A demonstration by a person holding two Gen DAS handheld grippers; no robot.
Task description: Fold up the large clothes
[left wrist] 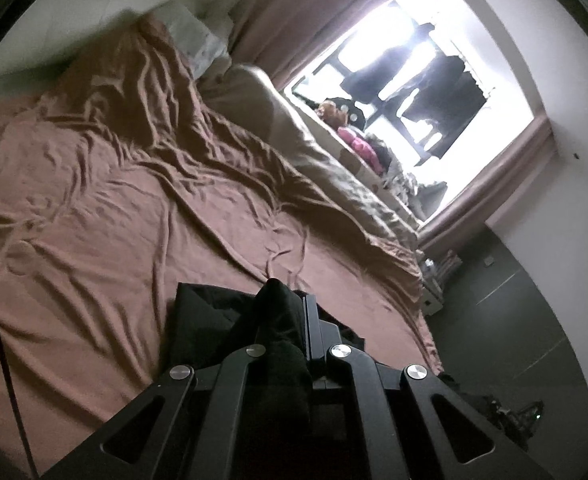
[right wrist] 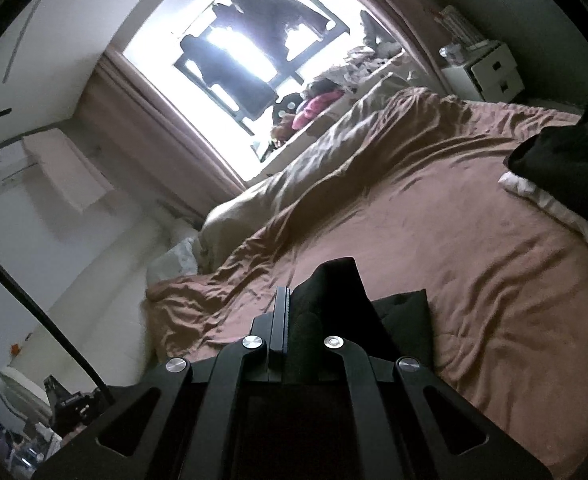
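Gripping the large black fabric garment [left wrist: 277, 320], left gripper [left wrist: 289, 300] and right gripper [right wrist: 294, 300] have jaws clamped, mid-fold above the brown-sheeted bed [left wrist: 113, 200]; next, lay it flat.

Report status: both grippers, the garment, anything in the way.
Left gripper shut on black garment. Right gripper shut on it too. Brown bedspread ahead, nothing blocking.

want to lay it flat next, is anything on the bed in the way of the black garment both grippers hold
Mostly not. The brown bedspread ahead of the black garment lies wrinkled but bare. Only a dark bundle sits at its edge in the right wrist view.
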